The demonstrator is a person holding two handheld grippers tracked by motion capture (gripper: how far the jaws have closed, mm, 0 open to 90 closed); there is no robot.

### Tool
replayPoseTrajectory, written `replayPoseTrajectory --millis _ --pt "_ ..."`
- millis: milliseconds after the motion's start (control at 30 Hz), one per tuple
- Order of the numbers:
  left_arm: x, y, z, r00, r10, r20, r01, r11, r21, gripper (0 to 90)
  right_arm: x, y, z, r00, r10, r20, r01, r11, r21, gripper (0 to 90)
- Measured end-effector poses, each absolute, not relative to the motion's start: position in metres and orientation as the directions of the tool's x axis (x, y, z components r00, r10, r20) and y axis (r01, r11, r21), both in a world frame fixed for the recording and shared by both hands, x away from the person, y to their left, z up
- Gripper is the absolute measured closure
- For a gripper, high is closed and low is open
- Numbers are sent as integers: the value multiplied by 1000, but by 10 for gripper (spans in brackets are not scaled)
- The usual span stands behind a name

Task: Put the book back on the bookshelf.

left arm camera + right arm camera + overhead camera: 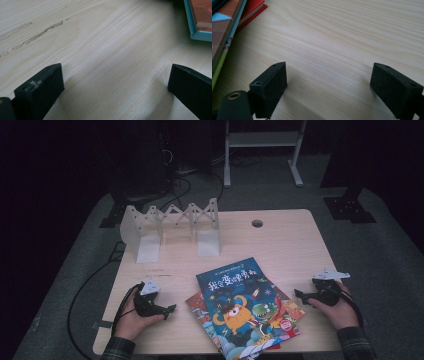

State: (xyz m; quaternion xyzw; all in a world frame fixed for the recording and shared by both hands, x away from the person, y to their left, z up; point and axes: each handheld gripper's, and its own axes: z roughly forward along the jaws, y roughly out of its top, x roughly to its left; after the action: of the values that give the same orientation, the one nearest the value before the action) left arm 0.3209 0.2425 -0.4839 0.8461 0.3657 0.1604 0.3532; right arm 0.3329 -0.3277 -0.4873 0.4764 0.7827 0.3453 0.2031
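Resting on the table point(280, 240), the left gripper point(170, 310) has its jaws spread wide with nothing but bare wood between them; the right gripper point(299, 295) is likewise wide open and empty. Between the two, at about 6 o'clock on the tabletop, lies a fanned pile of picture books point(245, 310), the top one blue with an orange cartoon monster. Neither gripper touches it.

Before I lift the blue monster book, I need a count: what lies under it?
Under the blue monster book a red-covered book sticks out at its left, and more colourful covers fan out at its right. Their exact number stays hidden beneath it.
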Motion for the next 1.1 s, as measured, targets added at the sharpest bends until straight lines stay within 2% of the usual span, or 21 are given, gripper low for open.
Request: replayPoseTrajectory --millis 267,467,633,667,767,800,833,1100 --pt "321 242 -484 681 732 13 505 -483 715 0 332 -327 -487 -459 888 12 605 303 736 144" --pt "321 243 -484 681 732 13 506 -483 714 0 328 -330 -484 -466 884 15 609 309 731 273" --pt "321 243 -484 680 733 16 505 -484 715 5 325 -332 -480 -460 887 39 626 293 722 341" --pt "321 245 -483 674 738 13 499 -468 730 34 323 -333 -477 -460 887 41 626 292 723 392" --pt "320 249 -482 678 735 15 486 -464 741 126 319 -335 -469 -464 884 49 613 281 738 460" --pt "320 249 -482 678 735 15 486 -464 741 170 319 -335 -469 -464 884 49 613 281 738 460" --pt "319 250 -482 675 738 10 486 -455 746 170 317 -335 -467 -467 883 55 607 275 745 477" --pt "326 248 -472 680 733 -9 449 -407 796 531 312 -327 -460 -495 866 69 614 292 734 541"
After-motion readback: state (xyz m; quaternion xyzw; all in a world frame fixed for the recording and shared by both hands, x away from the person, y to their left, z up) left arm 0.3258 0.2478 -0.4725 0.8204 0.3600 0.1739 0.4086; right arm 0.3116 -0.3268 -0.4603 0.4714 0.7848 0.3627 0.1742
